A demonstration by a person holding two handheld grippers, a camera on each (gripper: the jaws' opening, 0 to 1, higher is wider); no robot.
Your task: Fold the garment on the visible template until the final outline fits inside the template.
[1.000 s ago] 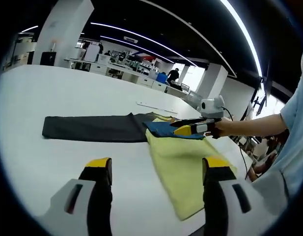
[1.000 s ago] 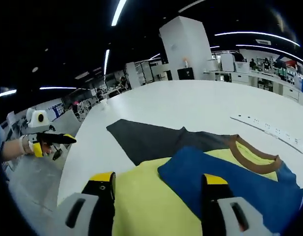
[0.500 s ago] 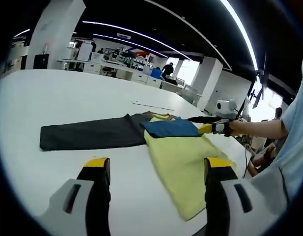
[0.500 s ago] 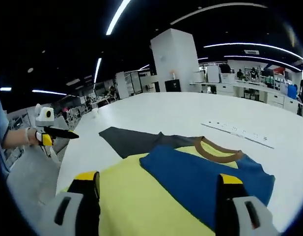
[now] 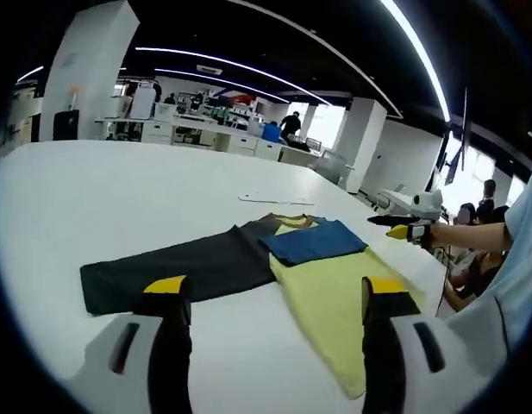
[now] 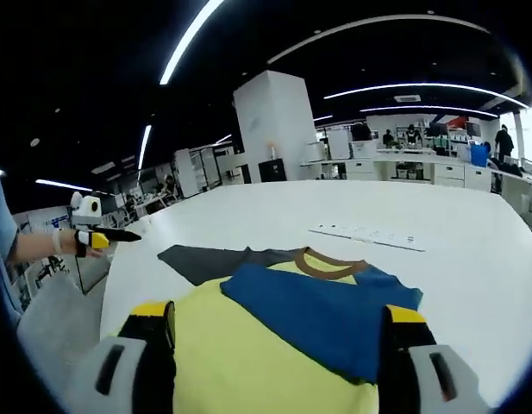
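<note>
While both tongs are hovering apart and gripping nothing, garment (image 5: 309, 267) is lying flat at mid-frame on white table (image 5: 119, 190): blue sleeve (image 6: 322, 310) folded across yellow body, dark sleeve (image 5: 175, 267) stretching toward left of frame. Left tongs (image 5: 270, 297) at frame bottom; right tongs (image 6: 274, 323) likewise. Step judged: between folds. Next move likely calling for grasp of dark sleeve end, then fold inward. Template outline: cannot tell.

Opposed low views across shirt (image 5: 322, 276)
</note>
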